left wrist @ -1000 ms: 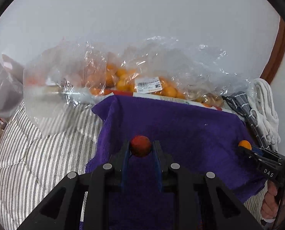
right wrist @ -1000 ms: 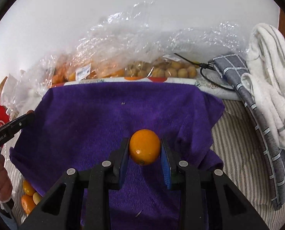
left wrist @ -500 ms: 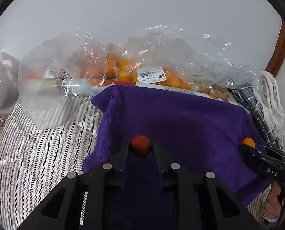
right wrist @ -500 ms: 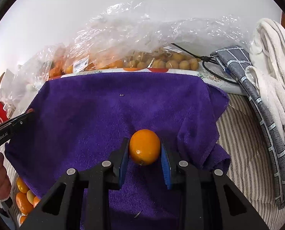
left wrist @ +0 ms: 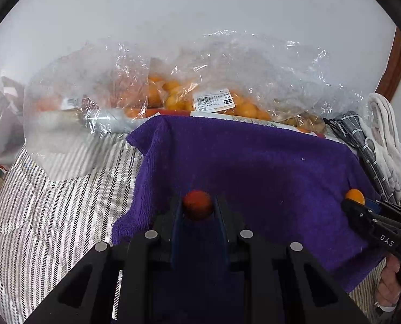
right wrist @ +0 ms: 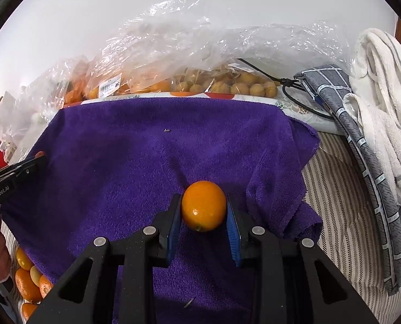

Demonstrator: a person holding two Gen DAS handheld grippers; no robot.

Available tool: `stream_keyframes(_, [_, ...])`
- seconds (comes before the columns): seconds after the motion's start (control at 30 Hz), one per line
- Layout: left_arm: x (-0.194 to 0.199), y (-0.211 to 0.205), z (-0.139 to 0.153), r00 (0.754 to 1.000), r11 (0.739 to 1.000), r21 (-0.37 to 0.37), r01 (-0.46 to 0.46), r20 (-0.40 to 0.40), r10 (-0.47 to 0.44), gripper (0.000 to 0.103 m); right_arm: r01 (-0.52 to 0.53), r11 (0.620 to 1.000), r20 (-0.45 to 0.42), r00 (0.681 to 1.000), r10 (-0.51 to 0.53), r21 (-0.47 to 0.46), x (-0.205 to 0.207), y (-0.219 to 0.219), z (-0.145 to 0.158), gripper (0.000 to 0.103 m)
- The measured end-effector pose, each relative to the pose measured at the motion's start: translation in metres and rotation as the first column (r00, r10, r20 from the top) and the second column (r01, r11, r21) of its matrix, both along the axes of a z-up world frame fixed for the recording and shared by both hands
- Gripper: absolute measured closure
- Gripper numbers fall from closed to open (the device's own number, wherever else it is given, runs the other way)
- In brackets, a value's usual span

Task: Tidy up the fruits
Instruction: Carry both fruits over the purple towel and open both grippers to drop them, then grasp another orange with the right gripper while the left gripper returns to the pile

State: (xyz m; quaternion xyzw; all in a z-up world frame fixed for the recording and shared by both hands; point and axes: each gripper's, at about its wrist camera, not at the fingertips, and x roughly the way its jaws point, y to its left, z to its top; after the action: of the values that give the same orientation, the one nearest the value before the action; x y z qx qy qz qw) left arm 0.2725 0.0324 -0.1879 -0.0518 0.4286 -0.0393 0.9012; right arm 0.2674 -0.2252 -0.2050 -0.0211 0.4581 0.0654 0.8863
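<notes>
Gripping a small red-orange fruit (left wrist: 197,207) between the blue pads of the left gripper (left wrist: 197,210), closed on it, above the near left part of the purple towel (left wrist: 254,162). Right gripper (right wrist: 203,212) likewise clamped on a larger orange fruit (right wrist: 203,205), pads touching both its sides, over the near right part of the same towel. Towel spread on a striped cloth (left wrist: 52,202). Along the towel's far edge: clear plastic bags of orange fruit (left wrist: 173,97), one with a barcode label (left wrist: 214,101), and a bag of smaller tan fruit (right wrist: 241,83) toward the far right corner. Beyond the towel's right edge: grey checked cloth (right wrist: 362,140) and white towel (right wrist: 384,102). Off the near left corner: loose oranges (right wrist: 27,280) on the striped cloth.
</notes>
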Motion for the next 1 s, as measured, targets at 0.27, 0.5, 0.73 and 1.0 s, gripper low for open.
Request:
stream_keyframes(0.27, [0.000, -0.002, -0.001, 1.000, 1.000, 0.000, 0.000, 0.001, 0.000, 0.080, -0.008, 1.000, 0.025, 1.000, 0.009, -0.012, -0.004, 0.003, 0.006, 0.051])
stream_keyframes(0.5, [-0.006, 0.000, 0.009, 0.998, 1.000, -0.030, 0.000, 0.062, 0.002, 0.057, -0.007, 1.000, 0.091, 0.996, 0.009, -0.023, -0.015, 0.004, 0.024, 0.042])
stream_keyframes(0.73, [-0.015, 0.005, 0.024, 0.988, 0.999, -0.026, -0.034, 0.151, 0.038, 0.055, -0.026, 0.999, 0.182, 0.983, 0.029, -0.023, -0.032, 0.010, 0.053, 0.042])
stream_keyframes(1.0, [-0.033, 0.007, 0.068, 0.974, 0.999, -0.047, -0.017, 0.224, 0.027, 0.055, -0.019, 1.000, 0.166, 0.986, 0.021, -0.012, -0.066, 0.016, 0.072, 0.042])
